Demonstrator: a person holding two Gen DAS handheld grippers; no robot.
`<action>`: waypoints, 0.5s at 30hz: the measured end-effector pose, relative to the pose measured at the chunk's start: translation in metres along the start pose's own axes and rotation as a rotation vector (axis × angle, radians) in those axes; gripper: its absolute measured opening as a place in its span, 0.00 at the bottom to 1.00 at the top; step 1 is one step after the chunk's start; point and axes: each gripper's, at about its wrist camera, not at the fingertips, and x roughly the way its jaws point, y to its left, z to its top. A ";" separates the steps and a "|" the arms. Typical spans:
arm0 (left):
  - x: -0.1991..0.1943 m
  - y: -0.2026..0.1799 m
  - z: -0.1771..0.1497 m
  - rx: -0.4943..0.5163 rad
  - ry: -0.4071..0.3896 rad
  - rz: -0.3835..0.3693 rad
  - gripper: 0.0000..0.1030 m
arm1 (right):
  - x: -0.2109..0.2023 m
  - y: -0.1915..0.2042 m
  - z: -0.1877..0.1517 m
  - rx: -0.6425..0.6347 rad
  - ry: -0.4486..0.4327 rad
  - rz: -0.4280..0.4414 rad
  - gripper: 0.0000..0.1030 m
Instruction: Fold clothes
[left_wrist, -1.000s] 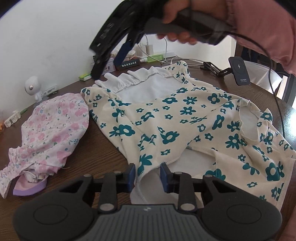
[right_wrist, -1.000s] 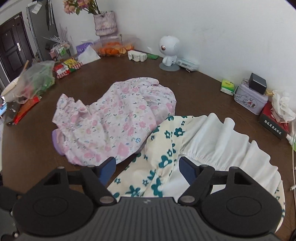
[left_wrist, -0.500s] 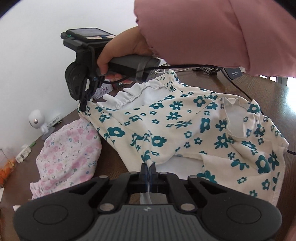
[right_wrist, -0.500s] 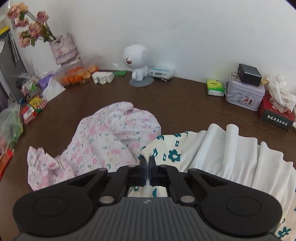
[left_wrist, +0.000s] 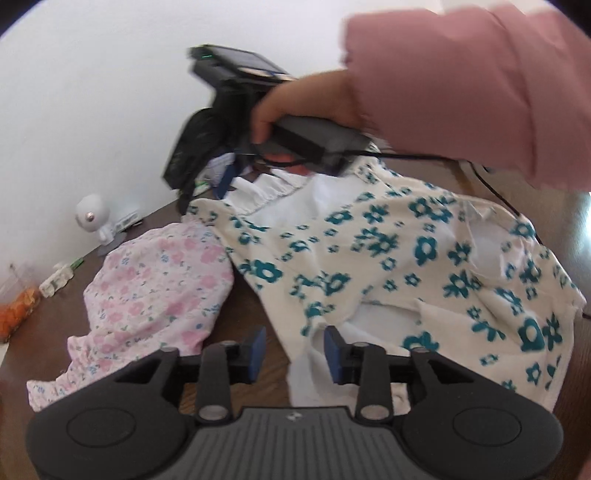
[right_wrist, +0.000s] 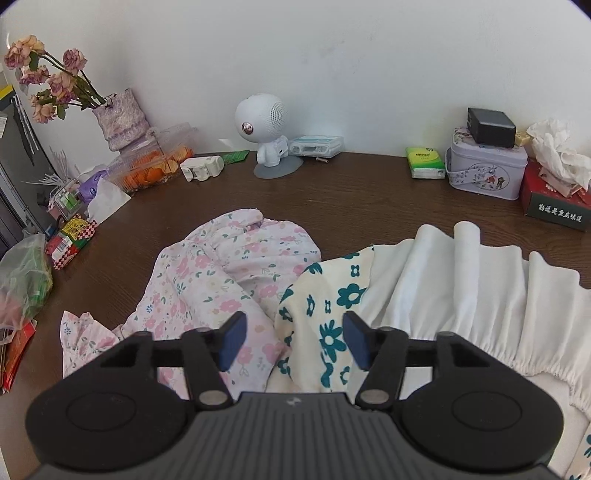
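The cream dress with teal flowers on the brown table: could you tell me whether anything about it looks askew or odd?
Yes. The cream dress with teal flowers lies rumpled and partly inside out, its white lining exposed, one corner overlapping the pink floral garment.

Pink sleeve (left_wrist: 461, 85); black grippers with blue-padded jaws, silver screws.

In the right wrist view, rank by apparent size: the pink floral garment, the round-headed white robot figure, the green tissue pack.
1. pink floral garment, nearest the camera, which inflates it
2. white robot figure
3. green tissue pack
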 end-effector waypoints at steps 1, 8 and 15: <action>0.004 0.011 0.007 -0.051 0.006 0.018 0.38 | -0.005 -0.003 -0.002 -0.006 -0.002 -0.004 0.62; 0.029 0.018 0.017 -0.064 0.087 -0.155 0.39 | -0.024 -0.026 -0.025 -0.021 0.050 0.015 0.62; 0.046 0.027 0.031 -0.132 0.096 -0.136 0.42 | -0.050 -0.028 -0.065 -0.163 0.134 0.075 0.62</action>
